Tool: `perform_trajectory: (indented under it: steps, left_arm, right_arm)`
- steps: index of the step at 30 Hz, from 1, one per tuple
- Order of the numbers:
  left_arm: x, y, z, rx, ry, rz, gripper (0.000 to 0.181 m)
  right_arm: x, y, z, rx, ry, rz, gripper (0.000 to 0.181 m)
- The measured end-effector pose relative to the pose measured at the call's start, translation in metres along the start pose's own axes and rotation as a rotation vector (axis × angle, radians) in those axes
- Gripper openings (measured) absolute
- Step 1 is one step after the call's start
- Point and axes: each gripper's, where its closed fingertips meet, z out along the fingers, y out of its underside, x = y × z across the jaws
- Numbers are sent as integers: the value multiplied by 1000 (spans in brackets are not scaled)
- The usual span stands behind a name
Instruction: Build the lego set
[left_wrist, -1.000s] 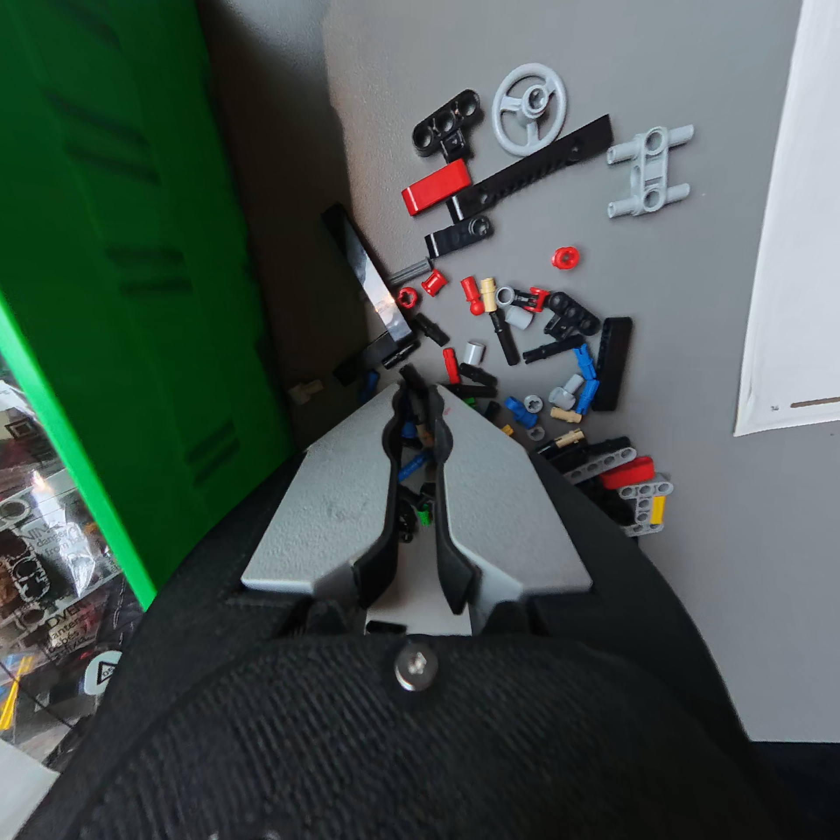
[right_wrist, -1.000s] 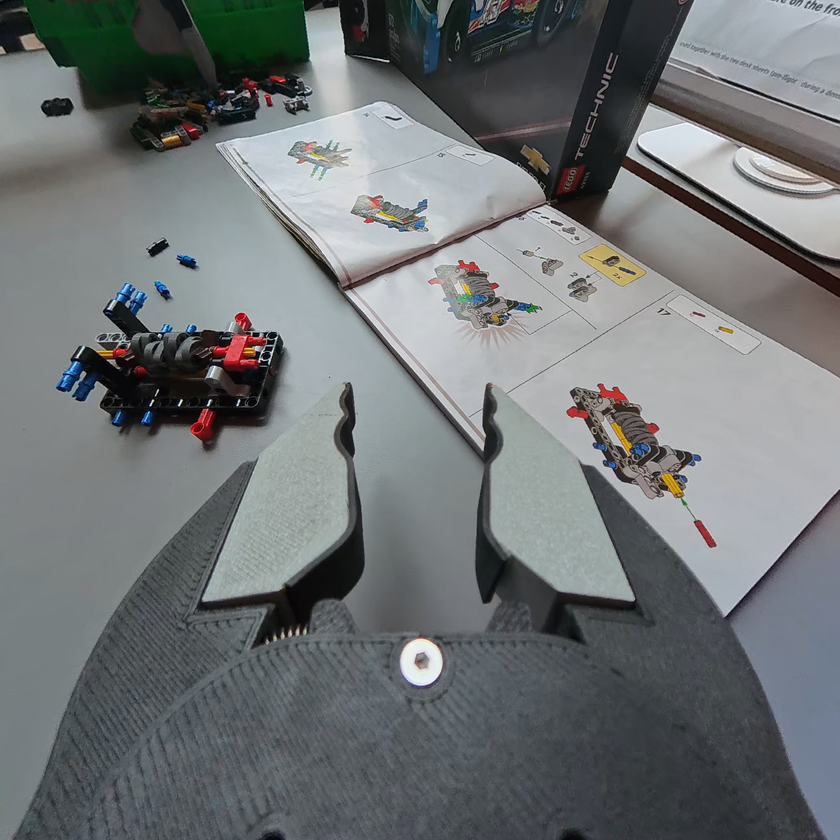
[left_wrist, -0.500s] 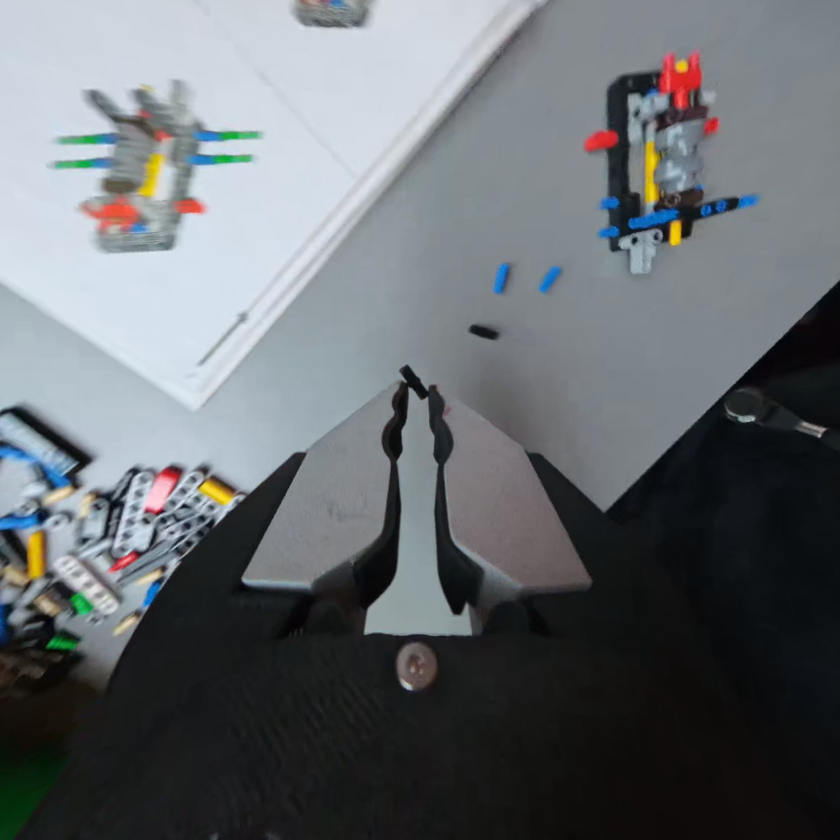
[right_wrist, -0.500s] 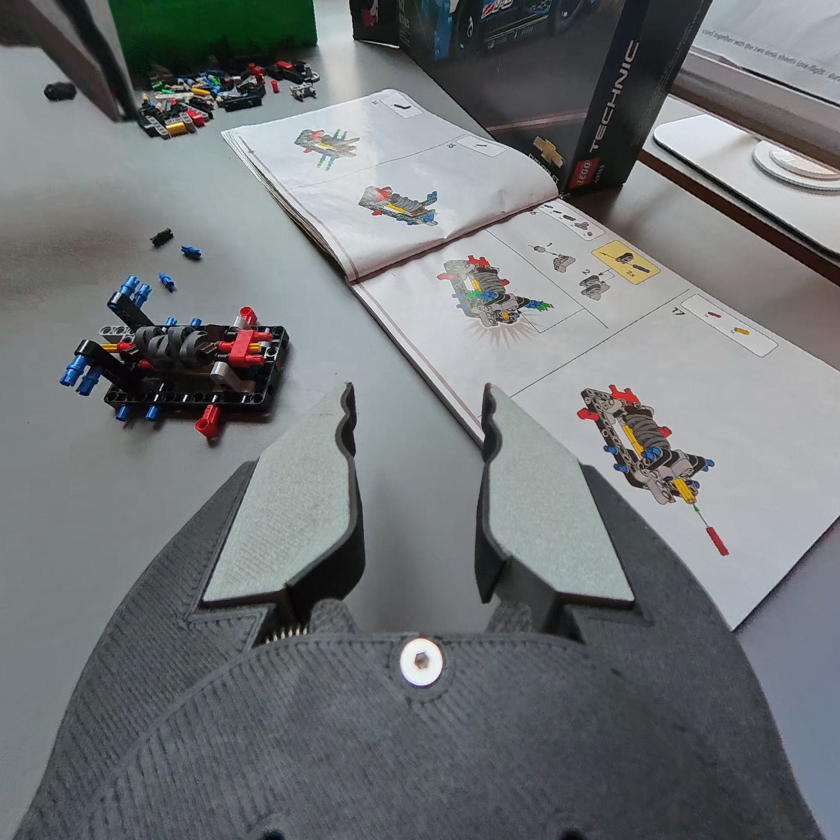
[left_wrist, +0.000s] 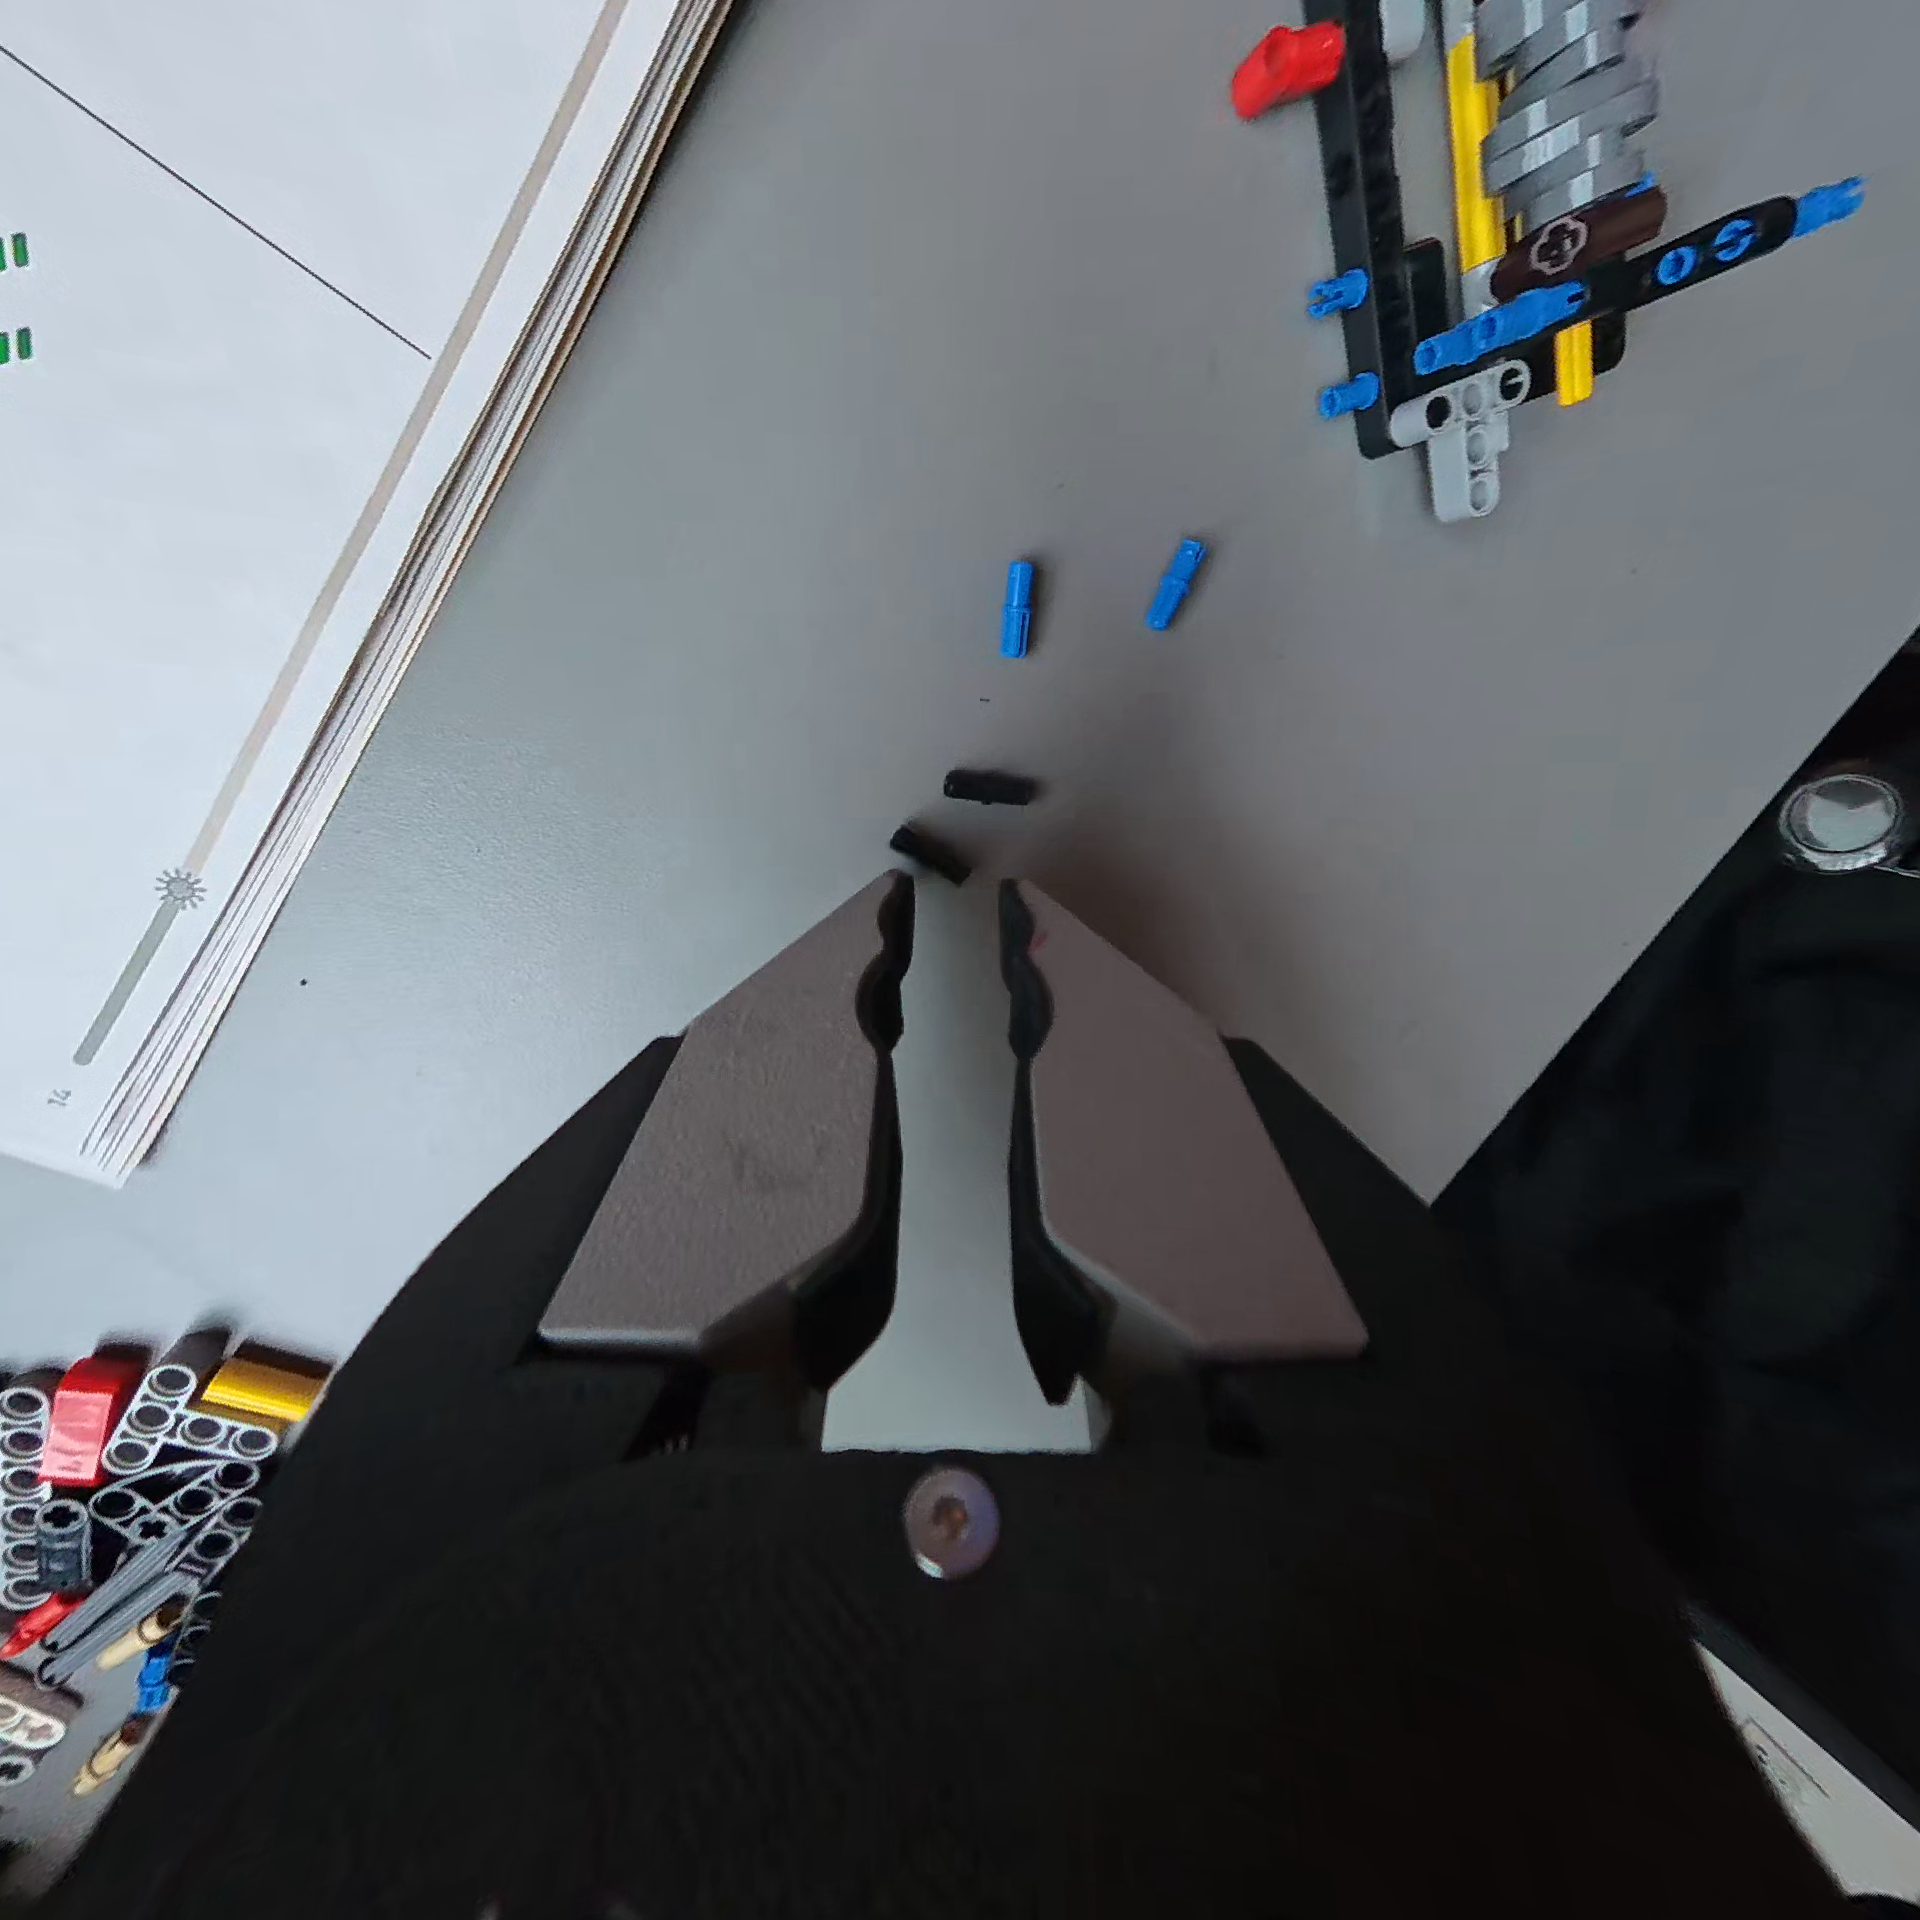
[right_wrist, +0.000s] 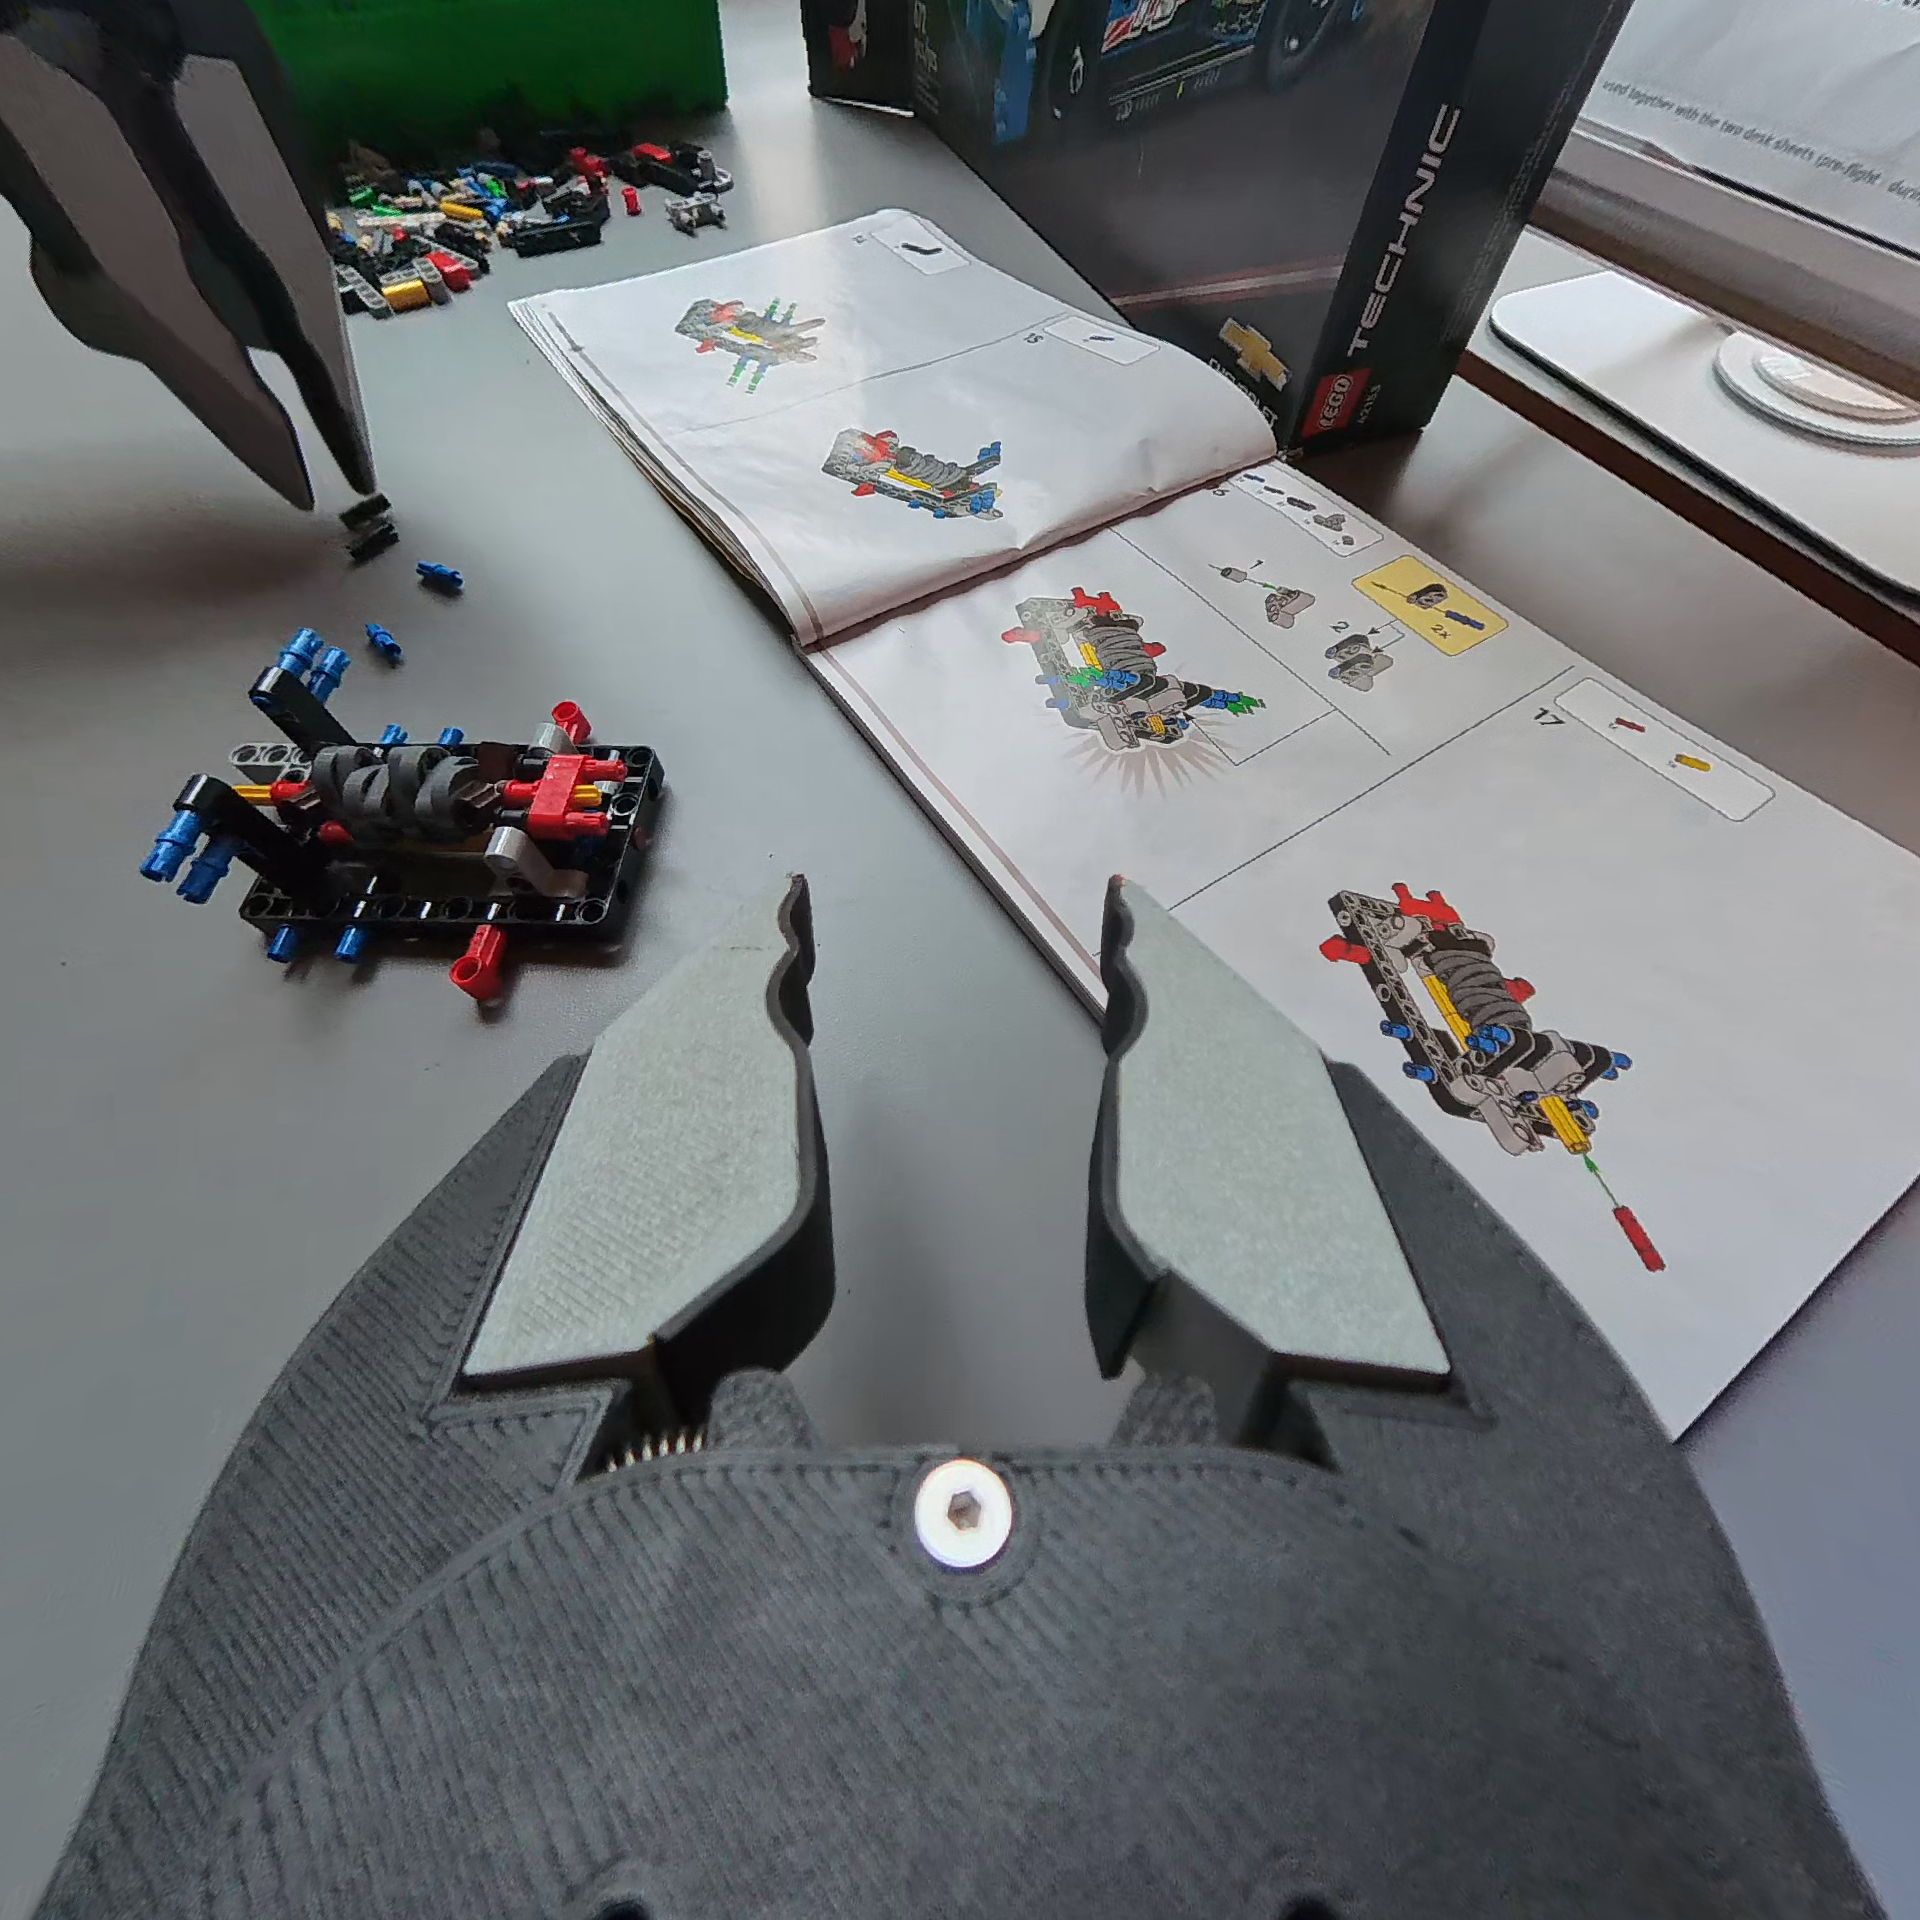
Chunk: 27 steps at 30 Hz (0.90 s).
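Grey table (right_wrist: 935, 790), white monitor base (right_wrist: 1704, 364) on wooden ledge (right_wrist: 1662, 457) behind

Table (right_wrist: 260, 1195): smooth matt grey. Instruction booklet (right_wrist: 935, 395): slightly glossy paper. Right gripper (right_wrist: 951, 904): ribbed matt plastic, metal screw (right_wrist: 963, 1512).

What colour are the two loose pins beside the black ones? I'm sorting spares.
Blue: both loose pins, clearest in the left wrist view.

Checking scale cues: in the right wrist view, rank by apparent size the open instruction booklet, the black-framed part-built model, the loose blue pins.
1. Open instruction booklet, largest.
2. Black-framed part-built model.
3. Loose blue pins, smallest; the two look alike, unranked.
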Motion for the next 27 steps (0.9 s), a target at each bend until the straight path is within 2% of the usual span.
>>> perform_trajectory:
  steps: [5,9,11,13,15,16,17,18,20,22,25,27]
  left_arm:
    - [0,4,-8,1,-2,9,16]
    - [-7,-9,-44,120,-36,12,13]
    - [-5,-32,-73,277,-62,71,19]
    - [1,-67,-106,504,-100,149,30]
    - [-2,-98,-130,700,-183,199,33]
    - [-10,-111,-138,783,-255,200,45]
    - [-20,-122,-142,849,-315,196,49]
    - [-26,-131,-142,892,-342,201,44]
    - [-41,-145,-138,955,-371,174,54]
    - [-50,-153,-128,980,-352,154,54]
    - [-65,-157,-118,1002,-385,162,52]
    - [-75,-156,-110,969,-440,189,43]
  right_arm:
    - [0,0,0,1,-1,4,52]
    - [0,-1,0,5,-5,1,54]
    - [-3,-1,-1,11,-17,-11,57]
    - [-4,-3,-2,18,-17,-30,60]
    - [-3,-5,-2,30,-1,-47,65]
    - [-2,-6,-3,36,9,-52,68]
    - [-1,-7,-3,40,15,-53,69]
    - [-1,-7,-4,45,19,-51,71]
    - [1,-8,-5,54,25,-43,72]
    - [3,-11,-7,81,26,-29,74]
    - [9,-18,-11,134,35,-7,79]
    - [14,-22,-13,164,45,11,84]
